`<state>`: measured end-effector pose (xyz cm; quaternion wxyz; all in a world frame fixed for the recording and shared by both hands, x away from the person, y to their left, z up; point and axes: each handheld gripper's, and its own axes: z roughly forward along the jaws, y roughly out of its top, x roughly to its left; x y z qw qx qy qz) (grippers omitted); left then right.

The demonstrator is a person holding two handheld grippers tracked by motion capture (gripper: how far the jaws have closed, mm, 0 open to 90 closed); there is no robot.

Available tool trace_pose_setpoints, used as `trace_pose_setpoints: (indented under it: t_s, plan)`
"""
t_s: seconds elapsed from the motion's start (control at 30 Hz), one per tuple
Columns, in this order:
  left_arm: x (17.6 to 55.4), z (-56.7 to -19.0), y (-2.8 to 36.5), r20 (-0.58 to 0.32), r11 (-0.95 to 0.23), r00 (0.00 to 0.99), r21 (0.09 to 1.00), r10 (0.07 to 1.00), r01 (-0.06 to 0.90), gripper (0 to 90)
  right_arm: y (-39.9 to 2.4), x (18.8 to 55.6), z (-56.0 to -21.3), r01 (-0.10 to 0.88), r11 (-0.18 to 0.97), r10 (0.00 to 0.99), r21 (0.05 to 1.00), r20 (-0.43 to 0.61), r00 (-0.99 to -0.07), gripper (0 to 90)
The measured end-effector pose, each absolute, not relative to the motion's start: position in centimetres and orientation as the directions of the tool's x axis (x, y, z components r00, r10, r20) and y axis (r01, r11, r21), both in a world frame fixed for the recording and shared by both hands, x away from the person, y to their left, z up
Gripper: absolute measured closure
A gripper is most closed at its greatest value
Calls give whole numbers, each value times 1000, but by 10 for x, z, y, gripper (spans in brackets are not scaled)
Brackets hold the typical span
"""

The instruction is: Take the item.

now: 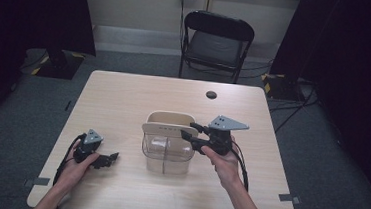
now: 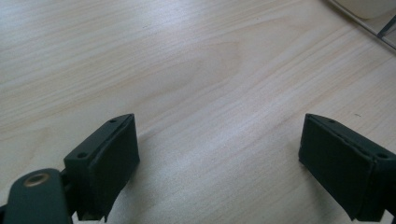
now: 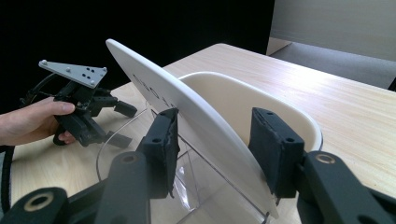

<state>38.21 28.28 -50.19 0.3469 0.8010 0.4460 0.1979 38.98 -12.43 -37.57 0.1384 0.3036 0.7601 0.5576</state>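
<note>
Right hand-held gripper (image 1: 187, 131) is up at the clear plastic container (image 1: 167, 155) in the middle of the worktop (image 1: 123, 99), w/ its jaws pinching the cream lid (image 1: 167, 129). In the right gripper view that lid (image 3: 187, 121) sits tilted btwn the two black pads: left pad against its outer face, right pad on the inner side, so the right hand-held gripper (image 3: 215, 147) is clamped on the lid's edge. The lid stands slanted on the container's near rim. Behind it is the cream inner rim (image 3: 261, 100) of the container; the clear wall (image 3: 187, 186) shows below.

Left hand-held gripper (image 1: 111, 157) rests low on the worktop, well apart from the container, to its left in the high view. Jaws spread wide, nothing btwn them; the left gripper view gives bare wood grain (image 2: 196, 88) btwn the two pads. The same left hand-held gripper (image 3: 123, 121) shows in the right gripper view, held in a hand (image 3: 32, 121), grey plate on top.

Past the worktop's far edge: a black folding chair (image 1: 217, 42) by the wall. A small dark round spot (image 1: 211, 94) sits nr the worktop's far edge.
</note>
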Motion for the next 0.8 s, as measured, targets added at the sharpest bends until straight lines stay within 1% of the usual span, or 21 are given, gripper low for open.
trace_pose_setpoints:
  t_s: [0.8]
  plan:
    - [382,-502,283,7,-362,524,732,852,577,115,-124,390,-375,305,194,617,932,126,-777,534]
